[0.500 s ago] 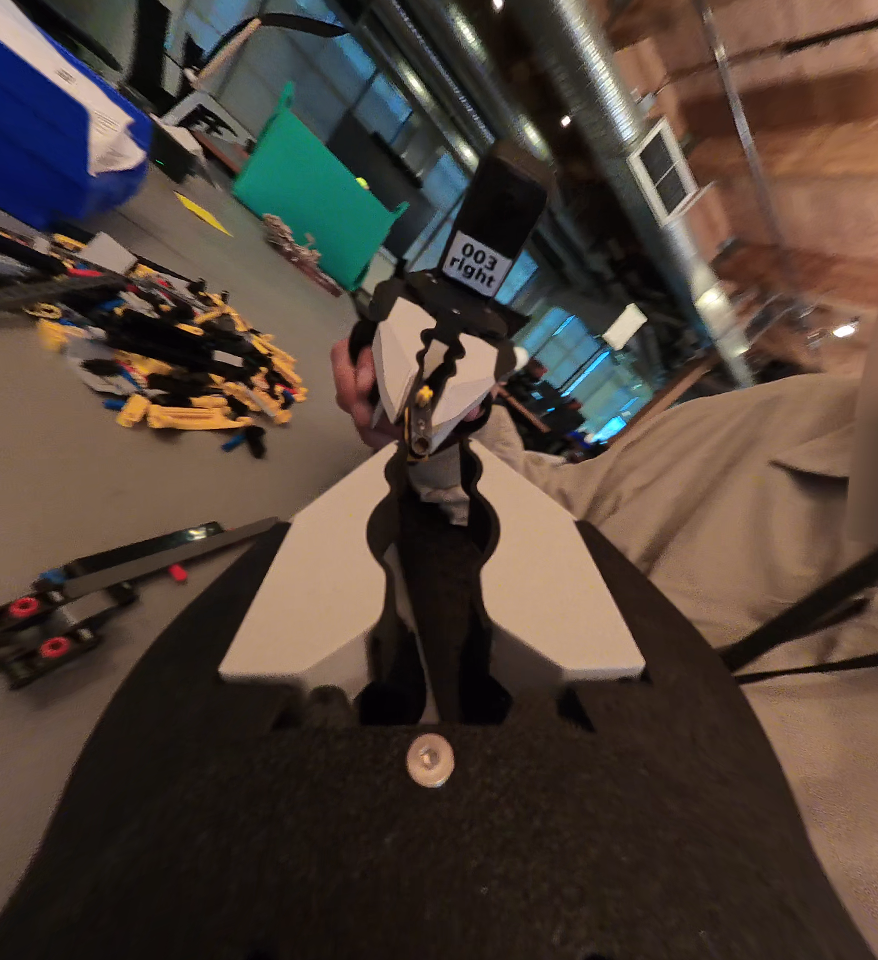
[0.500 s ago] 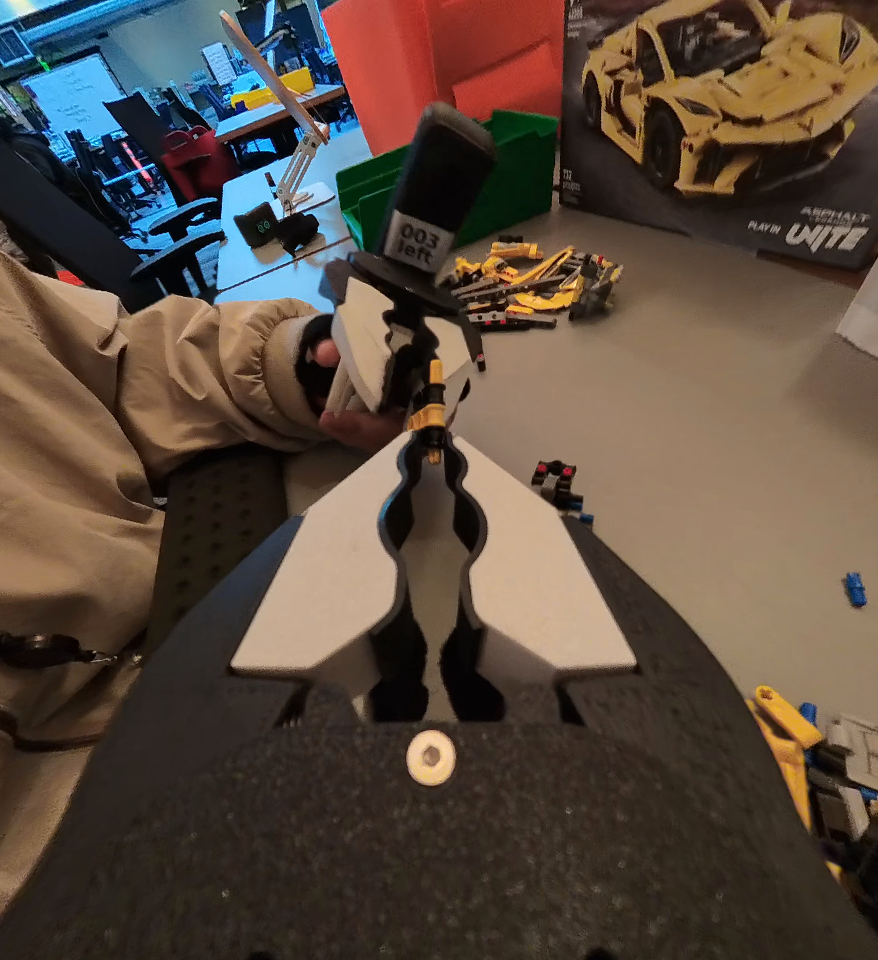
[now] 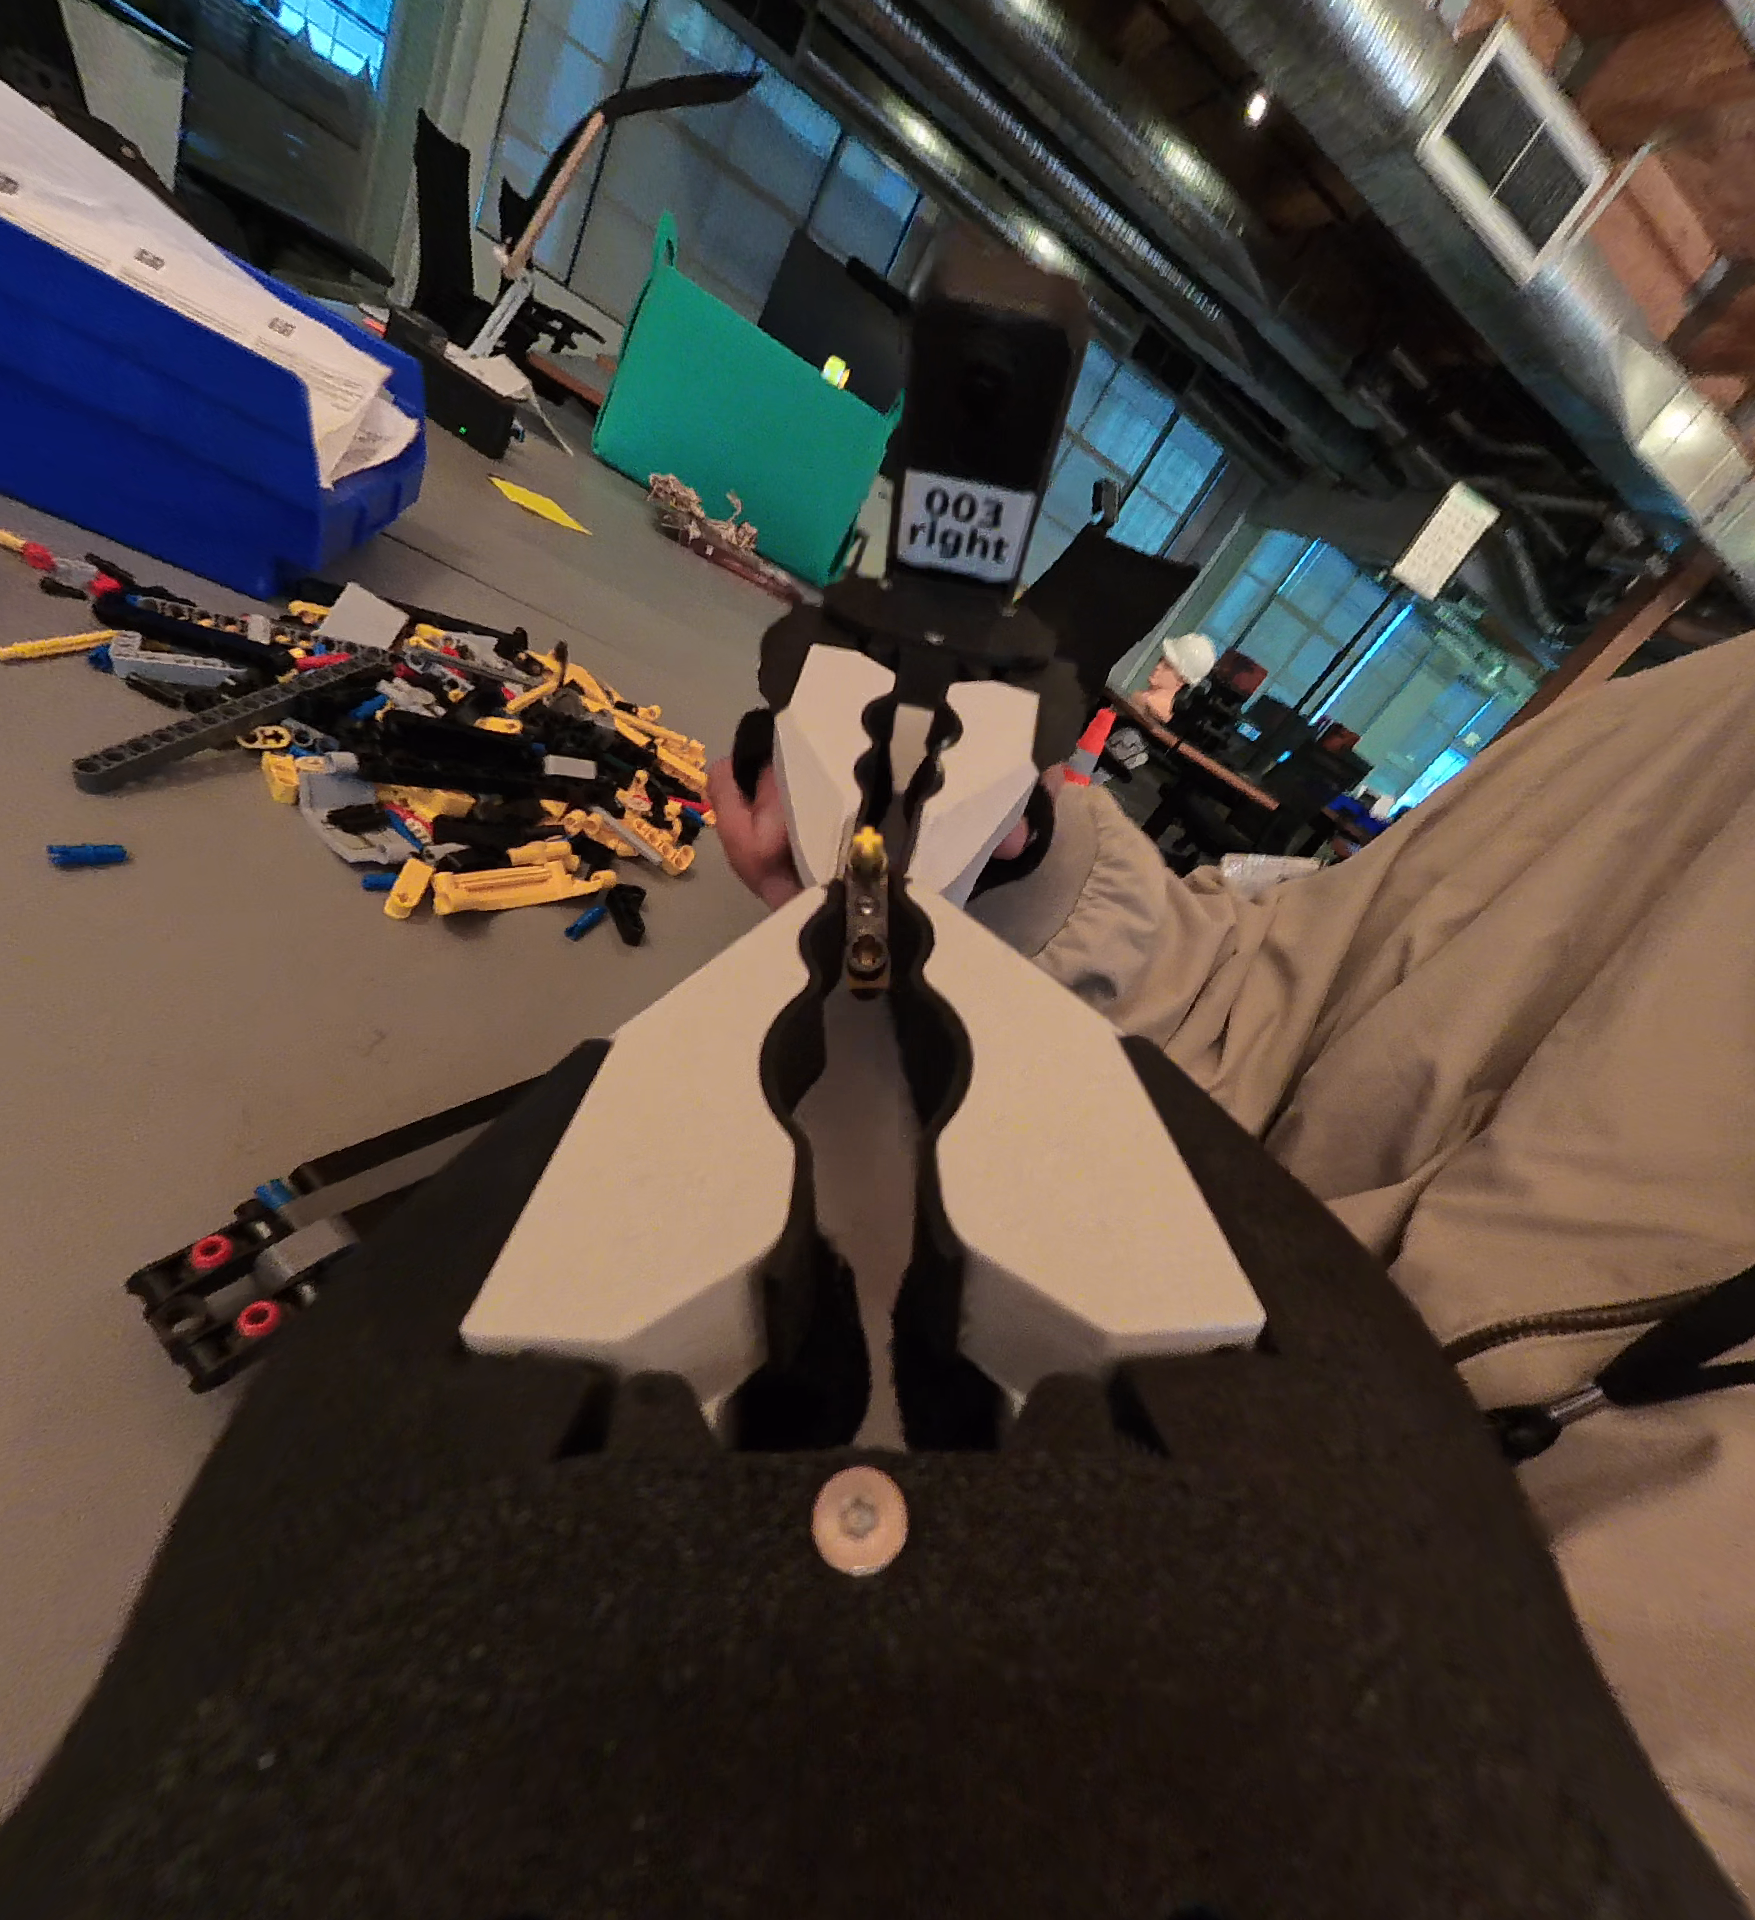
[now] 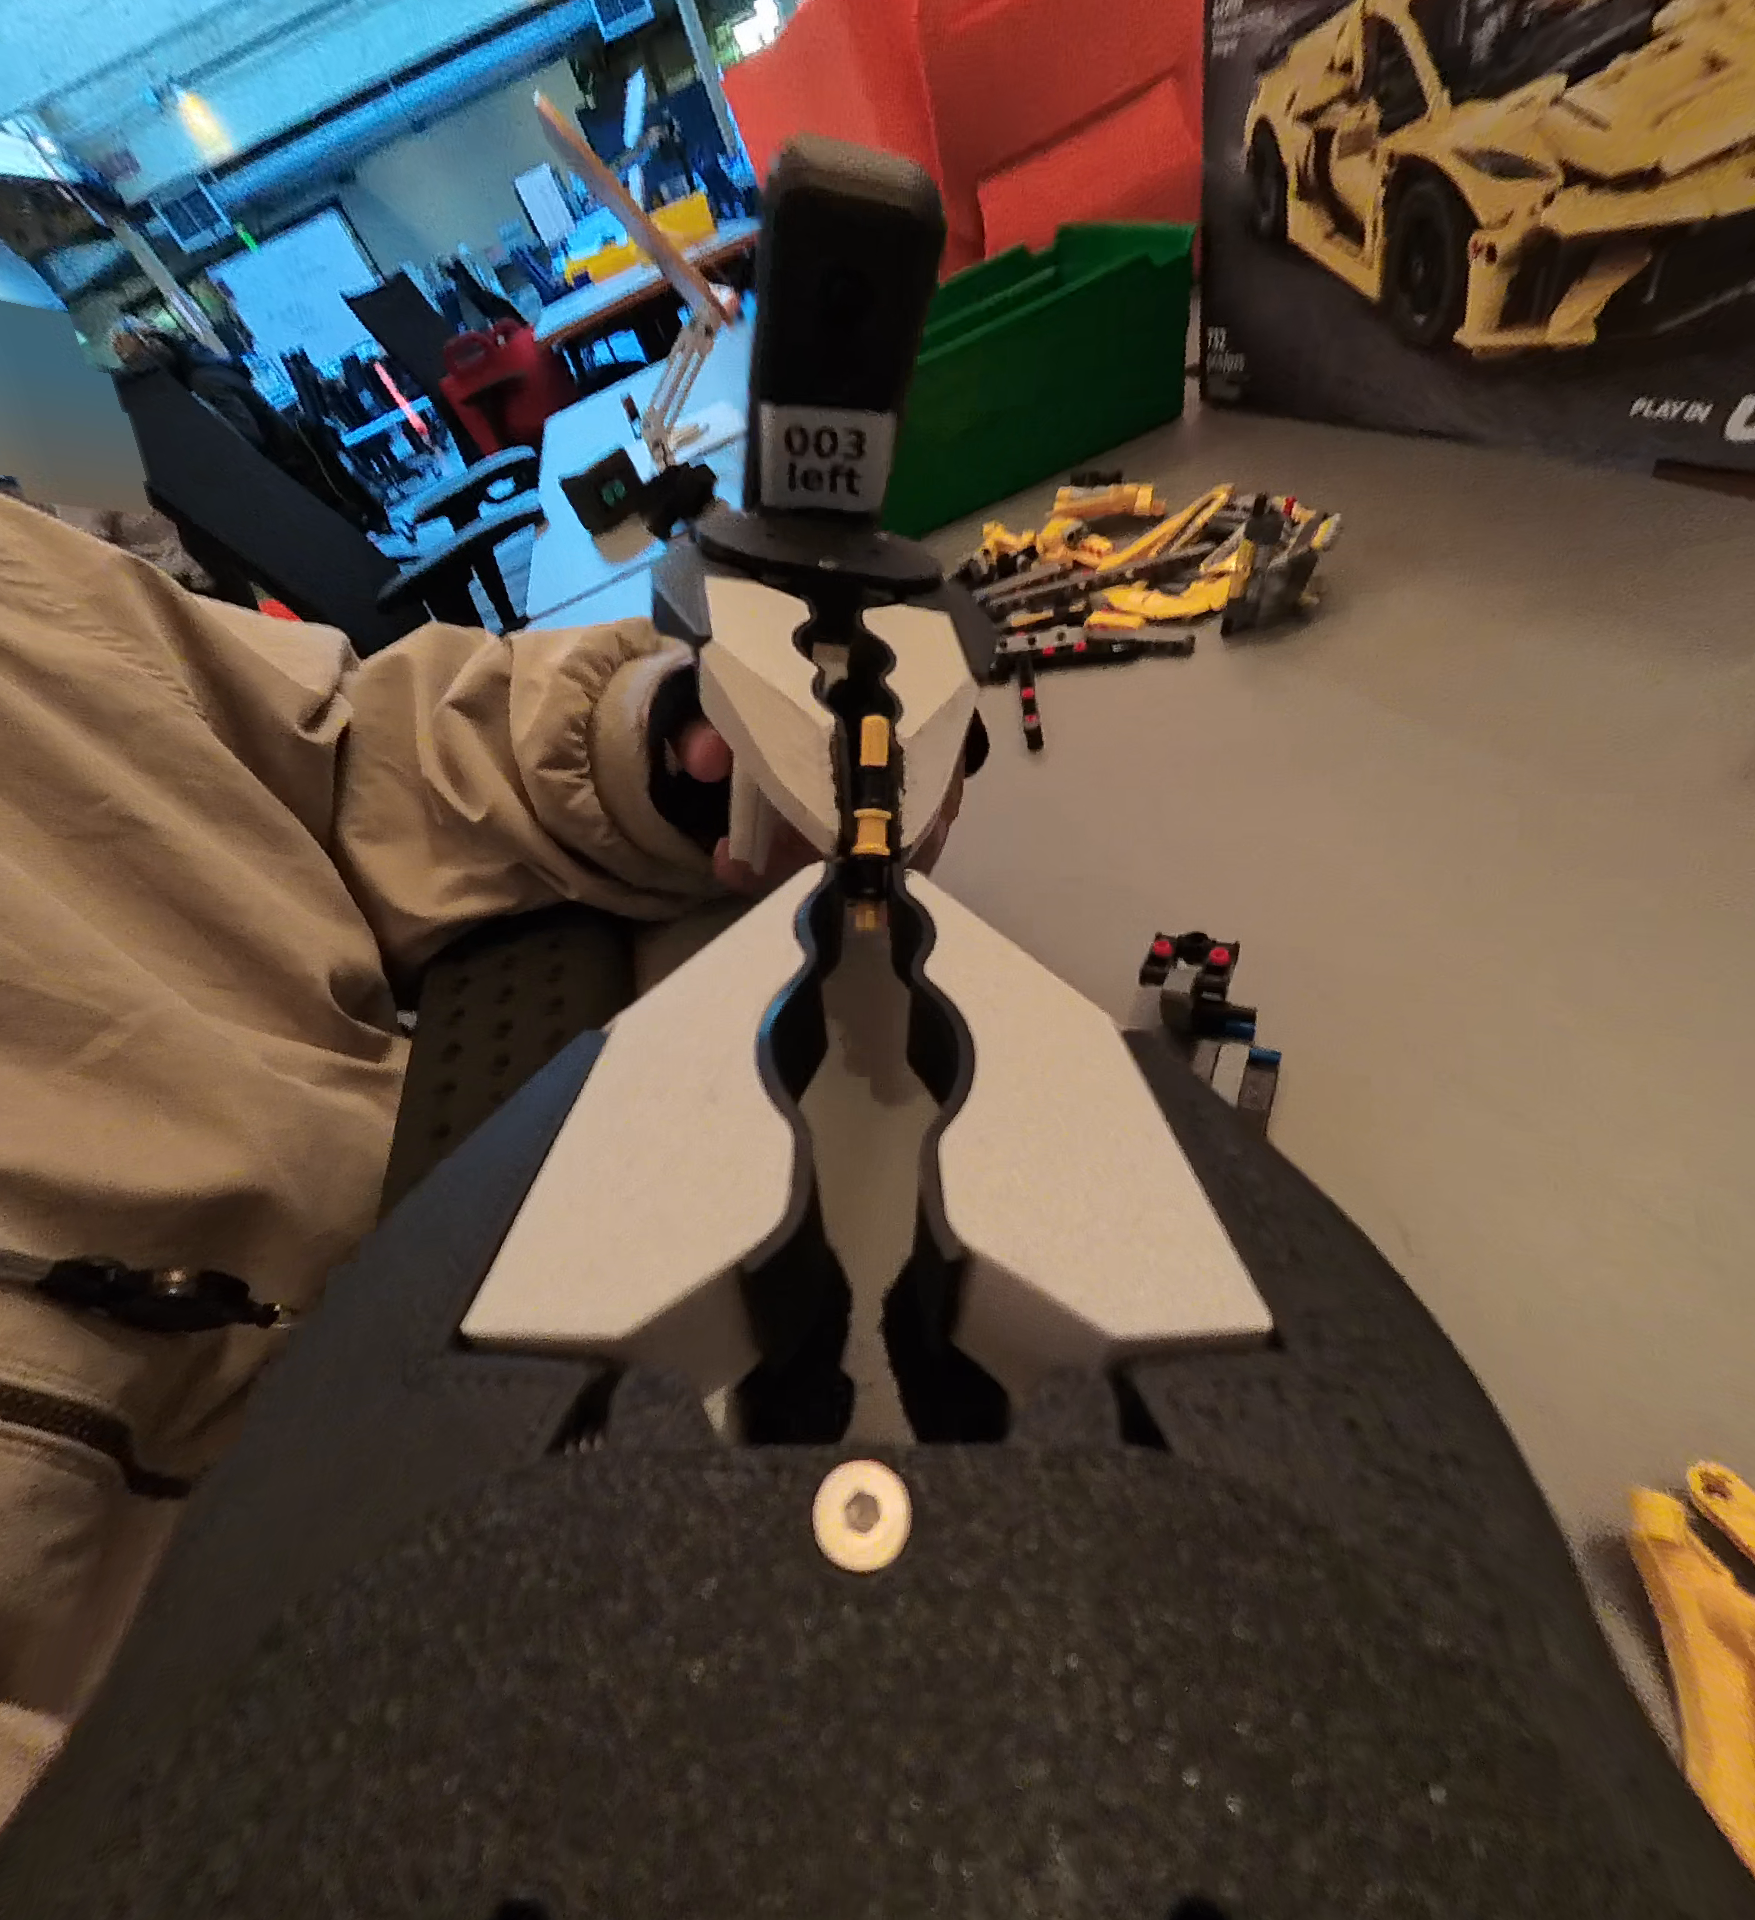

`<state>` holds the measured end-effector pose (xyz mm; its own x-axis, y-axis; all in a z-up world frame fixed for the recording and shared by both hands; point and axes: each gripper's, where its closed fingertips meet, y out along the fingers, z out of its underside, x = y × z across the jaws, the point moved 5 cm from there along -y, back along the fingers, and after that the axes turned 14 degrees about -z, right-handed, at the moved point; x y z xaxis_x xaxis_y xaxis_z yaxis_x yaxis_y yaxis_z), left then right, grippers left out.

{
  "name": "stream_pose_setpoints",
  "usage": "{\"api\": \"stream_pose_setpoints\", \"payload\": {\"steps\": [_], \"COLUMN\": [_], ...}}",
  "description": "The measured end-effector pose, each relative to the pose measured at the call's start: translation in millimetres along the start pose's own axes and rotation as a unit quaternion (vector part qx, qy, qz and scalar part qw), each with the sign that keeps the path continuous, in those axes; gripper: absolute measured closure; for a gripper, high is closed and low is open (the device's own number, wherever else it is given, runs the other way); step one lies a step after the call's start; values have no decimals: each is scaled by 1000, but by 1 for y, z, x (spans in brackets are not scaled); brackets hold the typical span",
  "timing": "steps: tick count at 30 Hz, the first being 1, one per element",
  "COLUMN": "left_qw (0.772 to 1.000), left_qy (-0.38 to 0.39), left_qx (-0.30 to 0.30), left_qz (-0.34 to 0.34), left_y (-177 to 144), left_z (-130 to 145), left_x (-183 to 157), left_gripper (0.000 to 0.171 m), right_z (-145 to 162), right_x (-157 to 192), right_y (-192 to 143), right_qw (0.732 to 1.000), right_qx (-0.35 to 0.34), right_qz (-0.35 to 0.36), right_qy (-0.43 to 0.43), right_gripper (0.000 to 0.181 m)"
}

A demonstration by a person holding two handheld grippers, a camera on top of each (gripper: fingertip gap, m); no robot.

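Note:
My two grippers meet tip to tip above the grey table (image 3: 104, 1039). My left gripper (image 3: 867, 920) is shut on a small grey-and-black connector piece (image 3: 865, 940) with a yellow pin at its far end. My right gripper (image 3: 878, 821) faces it and closes on that yellow end. In the right wrist view my right gripper (image 4: 860, 896) pinches the yellow tip of the piece (image 4: 871, 821). The left gripper (image 4: 857, 769) beyond it holds the rest. A person's hands in beige sleeves (image 4: 229, 831) hold both grippers.
A pile of yellow and black building pieces (image 3: 457, 769) lies left, by a blue bin (image 3: 125, 416) and a green bin (image 3: 738, 436). A black beam assembly with red pins (image 3: 229, 1288) lies near. A box picturing a yellow car (image 4: 1517, 208) stands behind more yellow parts (image 4: 1143, 582). My two grippers' fingertips are within a few centimetres of each other.
Both grippers stay tip to tip on the small piece. The left wrist view has rolled more level and the pair has shifted slightly over the table.

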<state>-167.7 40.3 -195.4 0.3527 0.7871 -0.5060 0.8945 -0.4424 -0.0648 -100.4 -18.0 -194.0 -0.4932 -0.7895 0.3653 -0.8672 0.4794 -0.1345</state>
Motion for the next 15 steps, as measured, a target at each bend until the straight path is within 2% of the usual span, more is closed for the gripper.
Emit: {"api": "stream_pose_setpoints", "payload": {"steps": [3,7,12,15], "left_qw": [998,996,999,999], "left_qy": [-34,-54,9,28], "left_qx": [-43,-60,-33,-19], "left_qz": [13,29,3,13], "left_y": [-4,-3,-4,-4], "left_z": [-9,-10,-7,-4], "left_x": [1,-1,-4,-8], "left_gripper": [164,164,164,164], "right_z": [-1,-9,-5,-4], "right_x": [-1,0,0,4], "right_y": [2,5,2,-1], "right_qw": [999,994,997,996], "right_qx": [-30,-103,-69,-60], "right_qz": [-10,-28,-38,-61], "right_qy": [7,19,25,30], "right_gripper": [171,174,175,175]}}
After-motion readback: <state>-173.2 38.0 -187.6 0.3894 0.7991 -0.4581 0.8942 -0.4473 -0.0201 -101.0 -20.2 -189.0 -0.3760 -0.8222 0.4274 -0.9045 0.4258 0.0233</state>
